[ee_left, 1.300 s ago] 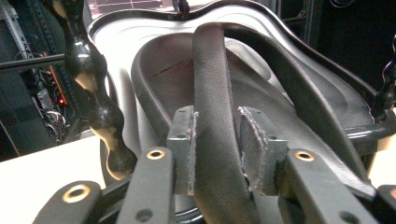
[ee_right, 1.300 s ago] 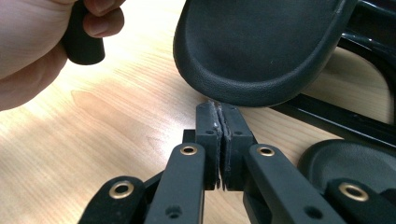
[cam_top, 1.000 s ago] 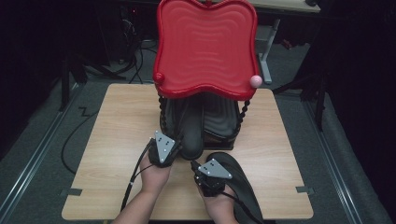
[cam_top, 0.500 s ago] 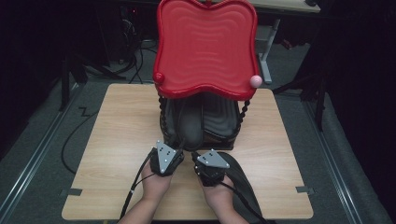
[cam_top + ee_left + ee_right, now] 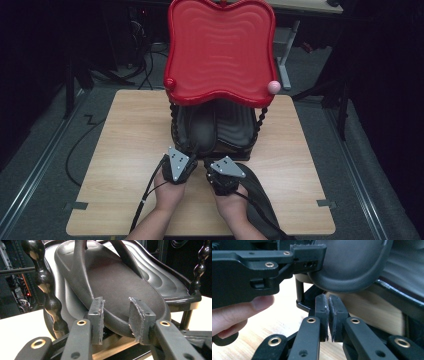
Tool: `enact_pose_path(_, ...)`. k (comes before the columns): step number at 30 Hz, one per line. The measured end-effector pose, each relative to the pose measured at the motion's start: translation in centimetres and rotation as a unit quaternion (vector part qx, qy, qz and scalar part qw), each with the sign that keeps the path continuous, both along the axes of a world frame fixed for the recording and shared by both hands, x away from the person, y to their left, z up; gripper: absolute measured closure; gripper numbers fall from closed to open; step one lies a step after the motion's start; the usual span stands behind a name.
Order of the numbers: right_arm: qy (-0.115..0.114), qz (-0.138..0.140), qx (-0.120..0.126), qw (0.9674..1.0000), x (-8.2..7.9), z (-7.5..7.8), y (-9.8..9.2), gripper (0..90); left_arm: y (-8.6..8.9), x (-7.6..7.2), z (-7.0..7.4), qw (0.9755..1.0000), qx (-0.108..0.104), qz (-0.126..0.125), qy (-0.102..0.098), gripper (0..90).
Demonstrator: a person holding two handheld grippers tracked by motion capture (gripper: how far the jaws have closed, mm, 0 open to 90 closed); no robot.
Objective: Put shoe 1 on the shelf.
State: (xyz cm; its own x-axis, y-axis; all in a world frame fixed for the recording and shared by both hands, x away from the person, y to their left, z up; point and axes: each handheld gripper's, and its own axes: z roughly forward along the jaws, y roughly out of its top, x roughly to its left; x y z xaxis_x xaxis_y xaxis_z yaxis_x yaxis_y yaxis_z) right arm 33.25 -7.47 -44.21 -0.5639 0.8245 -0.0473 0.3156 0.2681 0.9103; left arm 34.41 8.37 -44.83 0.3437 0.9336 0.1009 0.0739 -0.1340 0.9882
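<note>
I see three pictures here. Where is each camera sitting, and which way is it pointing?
High view: above the person's side, looking forward and down on the table and red-topped rack; both forearms, left gripper and right gripper show.
Left gripper view: rides the left gripper, looking along its parted jaws at the black sandal on the rack's lower shelf.
Right gripper view: rides the right gripper, jaws together, facing the sandal's heel; a finger shows.
Shared: both gripper views show the sandal.
</note>
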Motion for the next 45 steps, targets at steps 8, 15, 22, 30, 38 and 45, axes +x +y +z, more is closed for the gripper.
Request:
enact_pose_path(8, -0.005, -0.006, 0.0, 1.0, 1.1, 0.7, 0.1, 86.1, 0.5, 0.9, 0.4, 1.0, -0.006, 0.005, 0.004, 64.5)
enact_pose_path(15, -0.006, -0.01, 0.003, 0.9999, 2.1, 1.0, 0.8, 86.1, 1.6, 0.5, 0.9, 0.9996, -0.027, 0.001, 0.007, 61.4)
enact_pose_path(22, -0.01, -0.021, 0.007, 0.9997, 2.7, 1.2, 1.1, 86.0, 1.6, 1.2, 0.8, 0.9994, -0.032, -0.005, 0.016, 66.6)
enact_pose_path(30, -0.001, -0.027, 0.003, 0.9996, 4.1, 1.0, 1.8, 85.8, 0.9, 3.2, 1.0, 0.9996, -0.009, 0.01, 0.024, 71.9)
enact_pose_path(38, -0.025, -0.04, 0.021, 0.9987, 4.4, 2.5, 0.4, 85.5, 0.4, 3.8, 0.5, 0.9989, 0.026, 0.03, 0.023, 72.1)
enact_pose_path(45, -0.028, -0.048, 0.02, 0.9983, 5.4, 3.1, -0.4, 80.4, 0.1, 3.9, 0.7, 0.9985, 0.037, 0.038, 0.016, 71.4)
